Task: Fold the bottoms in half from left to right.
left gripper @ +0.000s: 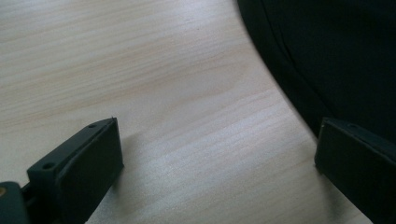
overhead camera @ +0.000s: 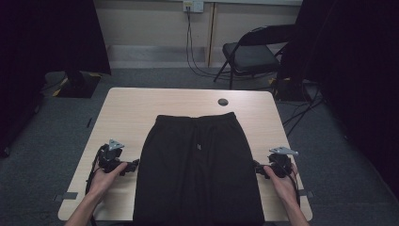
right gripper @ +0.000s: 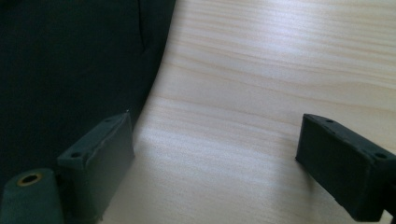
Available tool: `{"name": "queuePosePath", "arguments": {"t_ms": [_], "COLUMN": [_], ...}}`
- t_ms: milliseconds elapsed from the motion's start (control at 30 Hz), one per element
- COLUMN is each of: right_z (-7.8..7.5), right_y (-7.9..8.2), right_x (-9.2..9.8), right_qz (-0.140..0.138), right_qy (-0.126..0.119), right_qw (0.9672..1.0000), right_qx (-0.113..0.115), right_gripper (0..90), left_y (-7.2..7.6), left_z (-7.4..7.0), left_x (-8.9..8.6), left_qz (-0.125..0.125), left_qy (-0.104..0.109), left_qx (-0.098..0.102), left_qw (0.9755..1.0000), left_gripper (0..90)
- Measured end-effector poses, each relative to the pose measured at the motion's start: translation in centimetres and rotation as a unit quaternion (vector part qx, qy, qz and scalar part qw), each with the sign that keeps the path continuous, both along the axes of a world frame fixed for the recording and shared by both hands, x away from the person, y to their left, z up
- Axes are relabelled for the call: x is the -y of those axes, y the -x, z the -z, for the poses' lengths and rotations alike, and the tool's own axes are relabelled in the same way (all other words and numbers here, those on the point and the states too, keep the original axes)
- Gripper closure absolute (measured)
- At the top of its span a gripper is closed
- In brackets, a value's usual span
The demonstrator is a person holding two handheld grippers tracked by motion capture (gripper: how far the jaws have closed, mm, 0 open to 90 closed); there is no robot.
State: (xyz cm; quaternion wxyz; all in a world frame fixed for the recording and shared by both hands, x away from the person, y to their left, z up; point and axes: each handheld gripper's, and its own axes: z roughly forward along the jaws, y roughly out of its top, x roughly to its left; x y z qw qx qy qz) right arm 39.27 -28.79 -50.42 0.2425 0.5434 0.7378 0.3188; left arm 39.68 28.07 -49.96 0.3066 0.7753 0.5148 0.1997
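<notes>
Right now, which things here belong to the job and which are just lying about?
In the job:
- black shorts, laid flat on the table
- left hand-held gripper, open beside them
- right hand-held gripper, open beside them

Lying about:
- folding chair
- wall cables
- round table grommet

Open tool (right gripper: 215, 163), black garment (right gripper: 70, 70), table (right gripper: 280, 56)

Likely studio, black curtains (overhead camera: 47, 33), folding chair (overhead camera: 254, 52)
</notes>
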Motion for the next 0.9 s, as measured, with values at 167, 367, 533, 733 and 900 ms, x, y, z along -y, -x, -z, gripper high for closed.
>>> {"name": "queuePosePath", "arguments": {"t_ms": [167,367,533,733,900], "right_z": [-0.1,-1.2,-4.0,-7.0,-8.0], "right_y": [-0.1,0.4,1.5,1.5,1.1], "right_x": [0.2,0.3,-1.5,-6.3,-12.3], "right_qz": [-0.003,-0.008,-0.041,-0.12,-0.198], "right_qy": [0.001,-0.017,-0.026,-0.042,-0.034], "right_qw": [1.0,0.9998,0.9979,0.9904,0.9783], "right_qx": [-0.004,0.0,0.043,0.054,0.051], "right_gripper": [12.1,18.9,21.6,27.0,33.8], "left_y": [0.0,0.6,1.8,1.7,-0.4], "left_z": [-0.5,-1.0,-2.7,-6.1,-6.2], "left_x": [0.1,0.1,0.1,2.1,4.2], "left_qz": [0.0,0.019,0.042,0.085,0.121], "left_qy": [-0.005,-0.002,0.005,0.018,0.065], "left_qx": [-0.014,-0.021,0.006,0.065,0.054], "left_qw": [0.9999,0.9996,0.9991,0.9941,0.989], "left_gripper": [9.1,17.6,21.6,24.4,26.6]}}
